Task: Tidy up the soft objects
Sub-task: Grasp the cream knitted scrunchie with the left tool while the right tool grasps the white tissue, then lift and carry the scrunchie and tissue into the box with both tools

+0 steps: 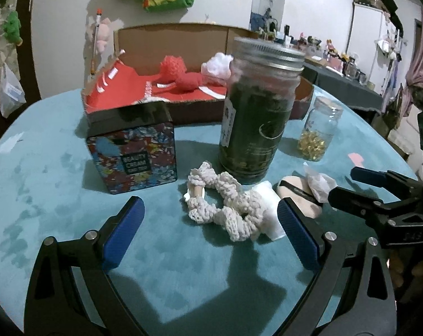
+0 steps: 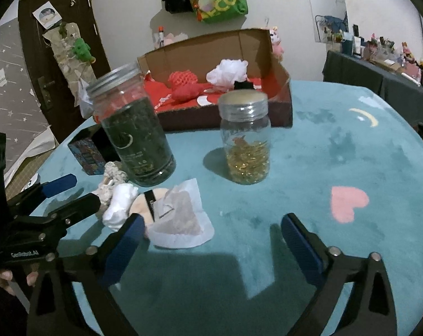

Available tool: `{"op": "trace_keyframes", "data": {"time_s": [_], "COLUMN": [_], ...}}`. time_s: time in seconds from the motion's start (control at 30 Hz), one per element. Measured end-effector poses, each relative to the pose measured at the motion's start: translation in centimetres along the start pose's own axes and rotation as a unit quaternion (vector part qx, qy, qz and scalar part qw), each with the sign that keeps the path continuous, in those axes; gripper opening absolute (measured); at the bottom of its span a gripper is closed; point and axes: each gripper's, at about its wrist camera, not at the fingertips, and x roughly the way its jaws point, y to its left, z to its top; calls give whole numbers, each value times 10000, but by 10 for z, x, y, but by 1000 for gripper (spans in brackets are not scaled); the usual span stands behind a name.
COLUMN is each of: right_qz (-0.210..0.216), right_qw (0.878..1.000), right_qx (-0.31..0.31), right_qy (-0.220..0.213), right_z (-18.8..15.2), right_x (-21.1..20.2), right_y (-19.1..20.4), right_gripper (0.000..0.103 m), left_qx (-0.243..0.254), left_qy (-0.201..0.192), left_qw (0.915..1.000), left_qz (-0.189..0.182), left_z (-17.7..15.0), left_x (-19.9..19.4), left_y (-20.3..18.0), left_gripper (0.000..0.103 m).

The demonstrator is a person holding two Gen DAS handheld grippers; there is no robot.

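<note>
My left gripper [image 1: 210,233], lower part of the left wrist frame: black angular arms, blue ribbed pads, silver round screws. My right gripper [image 2: 211,247], lower part of the right wrist frame: same build. At the lower left edge there, the left gripper's black side bears white lettering, "GenRobot.AI".

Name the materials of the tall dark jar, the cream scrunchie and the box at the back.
Tall jar: clear glass or plastic, glossy glints; ribbed metal-looking lid.
Scrunchie: matte crocheted yarn, visible loops.
Box: brown corrugated cardboard, raw torn edges, red lining.
</note>
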Motion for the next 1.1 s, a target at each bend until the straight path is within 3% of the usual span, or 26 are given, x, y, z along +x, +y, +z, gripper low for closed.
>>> {"op": "trace_keyframes", "data": {"time_s": [0.03,0.07,0.1,0.17,0.23,0.27,0.4,1.1], "right_qz": [34,119,210,283,488,606,640,318], "right_qw": [10000,9999,9997,9995,9986,9979,9978,9971], "right_qx": [12,42,71,47,-18,-14,-106,-667], "right_qy": [31,85,141,137,183,222,147,-190], "right_z": [1,2,2,3,3,2,2,17], "right_x": [2,6,10,12,14,15,11,-16], "right_y": [-1,-2,-3,-2,0,0,3,26], "right_gripper": [94,90,87,79,56,38,19,15], "left_qx": [-6,-32,-56,-56,-71,-81,-49,224], "left_qy": [48,120,194,341,513,481,459,255], "left_qw": [10000,9999,9996,9984,9964,9963,9959,9980], "left_qz": [-21,-94,-201,-437,-667,-702,-772,-532], "left_z": [1,2,3,3,2,2,1,18], "left_x": [3,7,10,16,23,22,21,-13], "left_y": [1,2,3,4,4,5,4,2], "left_gripper": [96,88,72,55,48,39,31,25]}}
